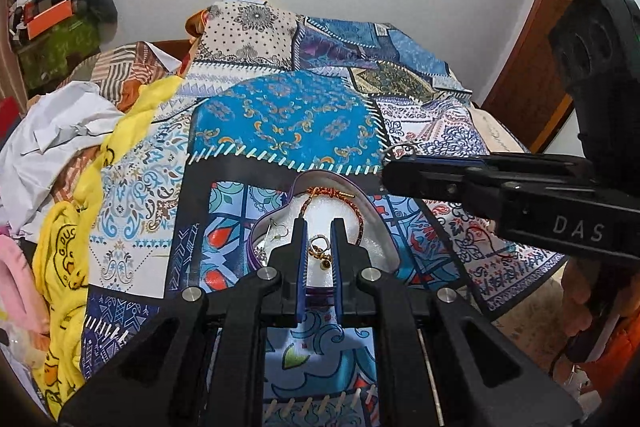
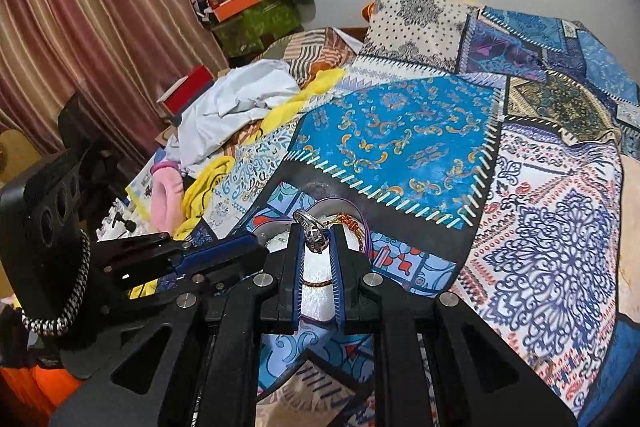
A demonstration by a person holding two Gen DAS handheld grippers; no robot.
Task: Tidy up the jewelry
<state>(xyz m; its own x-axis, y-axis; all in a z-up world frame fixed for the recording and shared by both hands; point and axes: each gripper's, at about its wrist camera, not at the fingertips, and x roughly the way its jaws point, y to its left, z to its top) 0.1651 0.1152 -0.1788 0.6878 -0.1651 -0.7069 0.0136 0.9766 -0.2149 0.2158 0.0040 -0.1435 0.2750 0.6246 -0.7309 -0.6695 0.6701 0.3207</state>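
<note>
Here — silver ring (image 2: 315, 235) between right gripper (image 2: 318, 227) fingers.

Left side: heaped clothes (image 2: 240, 107) crowd the quilt's edge.
Far quilt (image 2: 400, 131): flat, open passage.
Over tray (image 1: 372, 211): both grippers crowd it.

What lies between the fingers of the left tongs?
In the left wrist view, small gold earrings lie in the white tray between the left tongs' fingers, ungripped.

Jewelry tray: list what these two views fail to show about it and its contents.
- Tray, left wrist view: near rim hidden behind the left gripper.
- Earrings, same view: too small to count.
- Tray floor, right wrist view: mostly blocked by the right gripper and its silver ring.
- Braided bracelet: only a short stretch shows.
</note>
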